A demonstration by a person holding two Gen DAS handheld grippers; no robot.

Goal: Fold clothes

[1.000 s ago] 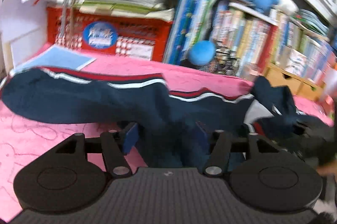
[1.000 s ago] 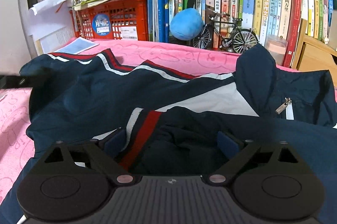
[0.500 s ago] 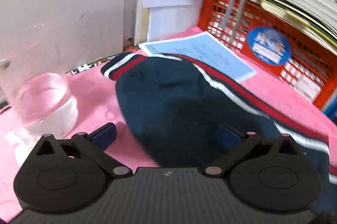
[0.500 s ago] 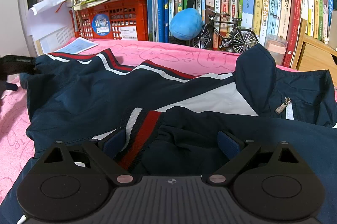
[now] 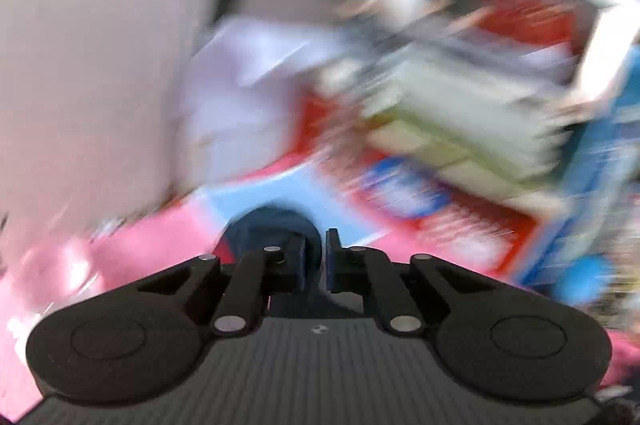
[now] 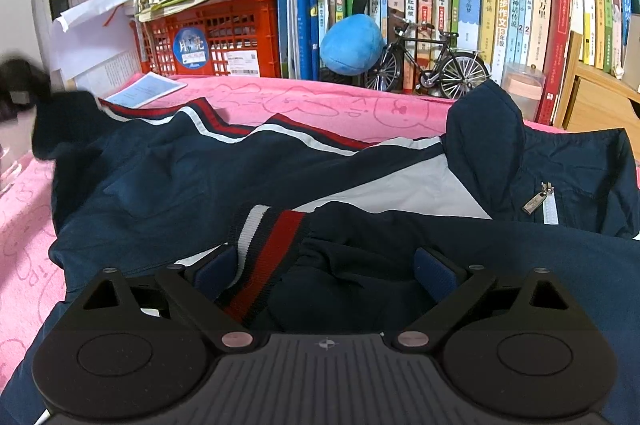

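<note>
A navy jacket point(image 6: 180, 177) with red and white stripes lies spread on the pink cloth point(image 6: 320, 101). In the left wrist view, which is heavily blurred, my left gripper point(image 5: 315, 249) is shut on the end of the jacket's navy sleeve point(image 5: 272, 225), which bulges above the fingers. In the right wrist view that gripper shows as a dark blur point(image 6: 20, 93) at the far left, holding the sleeve end up off the cloth. My right gripper point(image 6: 326, 263) rests open over the jacket's near part. The striped cuff point(image 6: 272, 237) lies between its fingers, with neither pad pressing on it.
Along the back stand a red crate point(image 6: 224, 41) topped with stacked papers, a row of books point(image 6: 500, 5), a blue plush ball point(image 6: 352, 45), a model bicycle point(image 6: 432, 65) and a pink cup point(image 6: 522, 85). A blue sheet point(image 6: 146, 91) lies near the crate.
My left gripper closed on the sleeve end that lay between its wide-open fingers and lifted it, its view swinging into a blur. The right gripper has not moved.
</note>
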